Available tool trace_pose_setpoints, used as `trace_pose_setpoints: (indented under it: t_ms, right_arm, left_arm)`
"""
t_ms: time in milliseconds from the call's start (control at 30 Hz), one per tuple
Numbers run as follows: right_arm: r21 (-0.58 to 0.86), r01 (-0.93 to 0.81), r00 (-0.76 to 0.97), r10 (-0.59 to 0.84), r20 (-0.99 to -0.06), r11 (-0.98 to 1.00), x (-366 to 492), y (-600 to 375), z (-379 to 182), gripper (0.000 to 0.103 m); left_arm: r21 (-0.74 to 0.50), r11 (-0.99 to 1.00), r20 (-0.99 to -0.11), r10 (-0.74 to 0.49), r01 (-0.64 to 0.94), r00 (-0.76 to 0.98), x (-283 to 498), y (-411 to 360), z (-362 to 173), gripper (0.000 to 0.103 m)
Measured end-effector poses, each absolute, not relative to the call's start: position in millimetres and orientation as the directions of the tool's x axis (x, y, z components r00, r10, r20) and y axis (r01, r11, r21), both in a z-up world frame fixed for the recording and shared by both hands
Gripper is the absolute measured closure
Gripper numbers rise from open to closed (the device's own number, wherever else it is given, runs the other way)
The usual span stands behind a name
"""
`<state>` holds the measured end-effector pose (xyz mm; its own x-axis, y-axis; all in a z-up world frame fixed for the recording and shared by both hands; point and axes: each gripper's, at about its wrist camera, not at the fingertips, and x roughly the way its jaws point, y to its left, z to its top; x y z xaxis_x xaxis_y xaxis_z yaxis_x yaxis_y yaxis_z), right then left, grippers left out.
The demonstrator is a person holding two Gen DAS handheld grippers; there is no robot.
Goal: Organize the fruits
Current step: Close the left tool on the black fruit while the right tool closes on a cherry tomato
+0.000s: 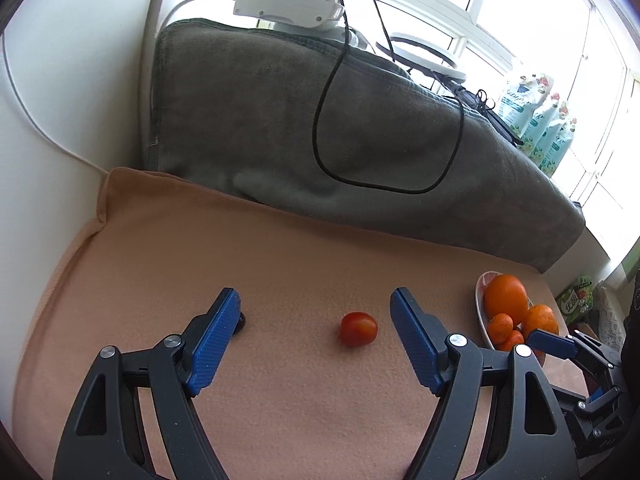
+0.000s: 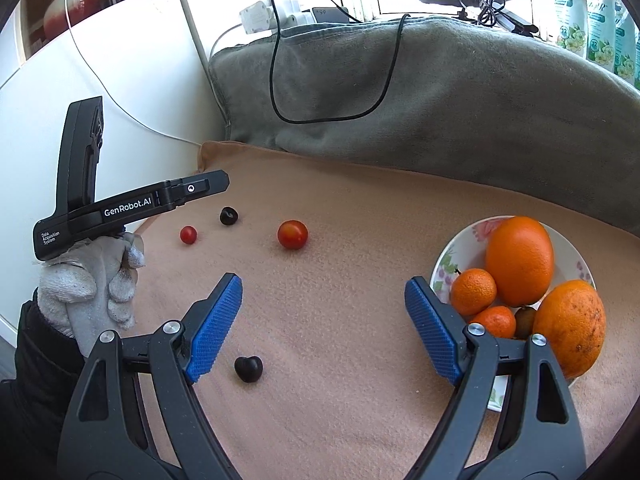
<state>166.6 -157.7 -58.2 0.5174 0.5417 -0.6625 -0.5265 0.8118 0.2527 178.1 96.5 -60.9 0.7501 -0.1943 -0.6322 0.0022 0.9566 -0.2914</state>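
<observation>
The big red tomato (image 1: 359, 329) lies on the peach blanket (image 1: 280, 248), between the spread blue fingers of the left hand-held gripper (image 1: 316, 320), nearer the right one and touching neither. A small red tomato (image 2: 188, 235) and two dark cherries (image 2: 229, 215) lie loose nearby. The flowered bowl (image 2: 460, 248) to the right holds oranges (image 2: 520, 260).

The right hand-held gripper (image 2: 324, 316) is spread wide too, holding nothing. To do this well, I think the left one should go down around the tomato's middle and squeeze softly, so it does not squash or roll away.
</observation>
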Motion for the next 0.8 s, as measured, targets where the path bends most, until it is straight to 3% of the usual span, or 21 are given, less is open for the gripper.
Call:
trace_pose_setpoints:
  t_ms: [233,333,533,800]
  right_arm:
    - [0.265,-0.537,0.485,0.550,-0.680,0.801,184.3,-137.2,-65.9,0.017]
    - [0.272,-0.537,0.469,0.551,-0.690,0.798,193.7,-130.0,-71.2,0.017]
    - [0.255,-0.550,0.451,0.540,-0.711,0.795,208.1,-116.3,-79.9,0.017]
    - [0.257,-0.563,0.418,0.539,-0.732,0.785,224.5,-99.0,-92.7,0.017]
  left_arm:
    - [-0.274,0.961,-0.658,-0.170,-0.024,0.733,181.2,114.7,-77.7,0.026]
    - [-0.268,0.963,-0.677,-0.165,-0.031,0.717,185.0,119.6,-87.6,0.036]
    - [-0.256,0.966,-0.699,-0.159,-0.036,0.697,191.9,123.4,-100.5,0.045]
    - [-0.254,0.966,-0.714,-0.157,-0.043,0.682,200.4,128.4,-109.9,0.049]
